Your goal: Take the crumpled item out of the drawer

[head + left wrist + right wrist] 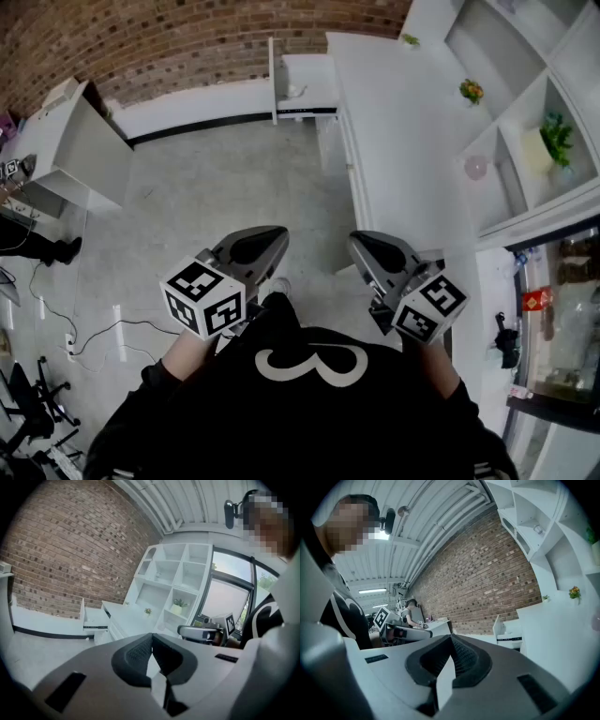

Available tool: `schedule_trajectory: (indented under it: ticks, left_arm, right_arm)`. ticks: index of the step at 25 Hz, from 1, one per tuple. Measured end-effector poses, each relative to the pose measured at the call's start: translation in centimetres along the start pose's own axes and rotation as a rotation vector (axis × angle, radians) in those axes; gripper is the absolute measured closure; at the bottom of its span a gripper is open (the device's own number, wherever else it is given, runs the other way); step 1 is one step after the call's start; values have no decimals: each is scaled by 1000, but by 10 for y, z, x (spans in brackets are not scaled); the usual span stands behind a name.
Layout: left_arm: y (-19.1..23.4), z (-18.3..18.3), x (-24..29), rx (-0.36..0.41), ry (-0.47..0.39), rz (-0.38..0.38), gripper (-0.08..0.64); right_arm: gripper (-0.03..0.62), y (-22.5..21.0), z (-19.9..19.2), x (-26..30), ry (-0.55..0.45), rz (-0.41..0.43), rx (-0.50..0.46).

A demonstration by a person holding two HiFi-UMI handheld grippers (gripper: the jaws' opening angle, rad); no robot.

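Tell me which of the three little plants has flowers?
The middle plant, with orange and yellow blooms. The tiny plant nearer the brick wall and the leafy plant in the white pot are plain green.

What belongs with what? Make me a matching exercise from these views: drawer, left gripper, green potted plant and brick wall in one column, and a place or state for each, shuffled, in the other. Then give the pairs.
Column one:
1. drawer
2. left gripper
3. green potted plant
4. brick wall

Column two:
A. in a shelf compartment at the right
B. jaws together, nothing between them
C. along the far side of the room
D. pulled open at the far end of the white cabinet

Pairs: 1-D, 2-B, 3-A, 4-C.
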State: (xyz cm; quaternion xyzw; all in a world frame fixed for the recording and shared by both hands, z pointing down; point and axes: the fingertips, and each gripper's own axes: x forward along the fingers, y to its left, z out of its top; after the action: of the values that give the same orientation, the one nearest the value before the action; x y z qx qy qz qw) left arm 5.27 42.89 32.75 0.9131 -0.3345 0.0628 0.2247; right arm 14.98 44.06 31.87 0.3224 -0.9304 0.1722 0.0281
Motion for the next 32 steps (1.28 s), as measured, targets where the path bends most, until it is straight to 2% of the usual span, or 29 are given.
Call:
schedule_trajectory:
  ticks: [10,15,17,22,27,32]
  left_arm:
    - [63,20,16,-28,12,-15,557]
    - [98,36,23,-43,6,-33,557]
    - [112,44,24,-40,1,-36,557]
    - [149,67,23,-32,-28,-36,557]
    - [180,81,19,-28,-37,-22,557]
    - [191,93,16,-1,-41,-21,557]
  right_arm:
    - [581,-36,10,55,-8,-54,50]
    - [557,-54,19,92,12,-93,22]
    - [482,-59,25,108,15,-100,21]
    - [378,-73,40,145,30,-127,-12]
    - [306,-77,58,169,22,-152,-70]
    - [295,-71,61,180,17,-128,-81]
